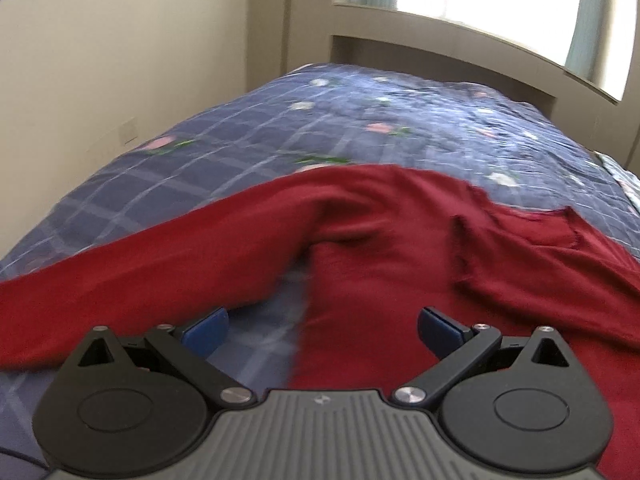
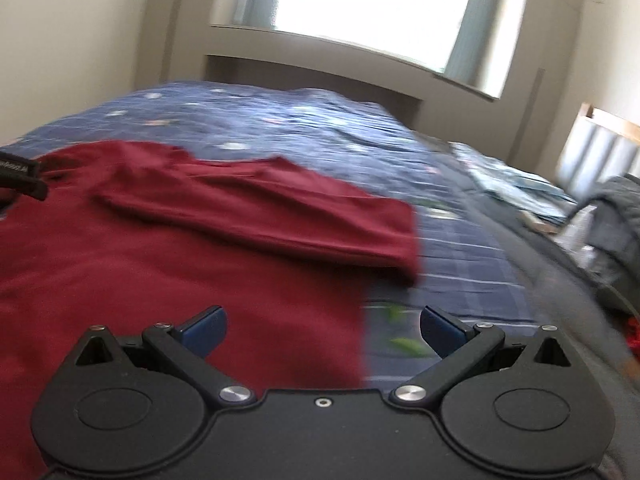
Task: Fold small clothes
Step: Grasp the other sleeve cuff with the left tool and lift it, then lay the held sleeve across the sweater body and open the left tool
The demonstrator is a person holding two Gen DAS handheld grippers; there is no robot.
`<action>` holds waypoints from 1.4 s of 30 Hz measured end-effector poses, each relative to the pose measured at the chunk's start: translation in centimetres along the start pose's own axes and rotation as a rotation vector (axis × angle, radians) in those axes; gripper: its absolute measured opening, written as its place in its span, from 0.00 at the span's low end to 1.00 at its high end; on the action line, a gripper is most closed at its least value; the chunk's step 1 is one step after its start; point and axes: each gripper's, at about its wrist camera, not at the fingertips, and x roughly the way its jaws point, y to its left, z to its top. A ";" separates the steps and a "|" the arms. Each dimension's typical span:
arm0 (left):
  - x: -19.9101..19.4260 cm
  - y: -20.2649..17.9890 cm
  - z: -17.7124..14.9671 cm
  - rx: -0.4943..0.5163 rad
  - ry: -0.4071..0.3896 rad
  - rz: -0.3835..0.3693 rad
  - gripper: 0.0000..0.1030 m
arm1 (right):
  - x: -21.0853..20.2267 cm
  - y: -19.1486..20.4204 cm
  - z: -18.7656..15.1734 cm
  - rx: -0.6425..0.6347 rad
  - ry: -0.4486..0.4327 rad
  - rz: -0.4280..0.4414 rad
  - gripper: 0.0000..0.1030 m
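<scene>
A dark red long-sleeved knit top (image 1: 400, 248) is lying flat on the blue checked floral bedspread (image 1: 280, 120), body running toward twelve o'clock. The left claw (image 1: 322, 326) is straddling its left side edge and the right claw (image 2: 323, 326) its right; both are gaping, gripping nothing.

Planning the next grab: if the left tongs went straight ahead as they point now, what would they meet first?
Probably the red shirt: the open left tongs straddle its side edge, with the blue quilt showing beside it. Depth is unclear through the blur.
</scene>
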 end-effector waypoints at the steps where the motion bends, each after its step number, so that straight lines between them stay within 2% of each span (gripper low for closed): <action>1: -0.4 1.4 -0.2 -0.019 0.004 0.012 1.00 | -0.2 0.8 -0.1 -0.007 -0.002 0.018 0.99; 5: -1.7 7.3 -1.2 -0.123 0.046 0.063 1.00 | -0.8 4.0 -0.7 -0.044 0.013 0.076 0.99; 9: -3.4 13.3 -3.0 -0.278 0.063 0.094 1.00 | -0.8 5.8 -1.6 -0.080 0.002 0.040 0.99; 12: -4.9 16.9 -4.3 -0.406 0.006 0.063 1.00 | -0.9 6.0 -1.7 -0.068 0.000 0.032 0.99; 15: -6.0 19.4 -5.3 -0.565 -0.066 0.095 0.99 | -0.7 5.6 -1.8 -0.052 0.007 0.035 0.99; 18: -6.3 20.7 -5.5 -0.706 -0.121 0.138 0.88 | -0.7 5.7 -1.8 -0.058 0.005 0.029 0.99; 20: -6.2 21.1 -5.3 -0.750 -0.137 0.179 0.75 | -0.7 5.8 -1.9 -0.065 0.001 0.023 0.99; 22: -6.0 21.6 -5.1 -0.791 -0.151 0.214 0.67 | -0.8 5.9 -2.0 -0.068 -0.002 0.019 0.99; 24: -5.8 22.1 -5.1 -0.829 -0.174 0.235 0.53 | -0.8 5.9 -2.0 -0.067 -0.005 0.019 0.99; 25: -5.6 22.3 -5.1 -0.840 -0.176 0.248 0.41 | -0.8 5.9 -2.1 -0.066 -0.006 0.019 0.99; 28: -5.1 22.9 -5.3 -0.863 -0.183 0.278 0.19 | -0.7 5.7 -2.2 -0.059 -0.008 0.023 0.99; 32: -5.2 23.0 -4.8 -0.849 -0.222 0.269 0.05 | -0.6 5.5 -2.2 -0.040 -0.004 0.037 1.00; 36: -6.4 21.6 -2.9 -0.738 -0.327 0.224 0.04 | -0.5 5.0 -2.3 -0.014 0.001 0.055 0.99; 38: -7.0 20.3 -1.5 -0.645 -0.387 0.168 0.04 | -0.5 4.8 -2.3 -0.006 0.001 0.062 1.00; 42: -8.9 15.8 1.1 -0.396 -0.502 0.027 0.04 | -0.4 4.6 -2.4 0.010 0.000 0.071 1.00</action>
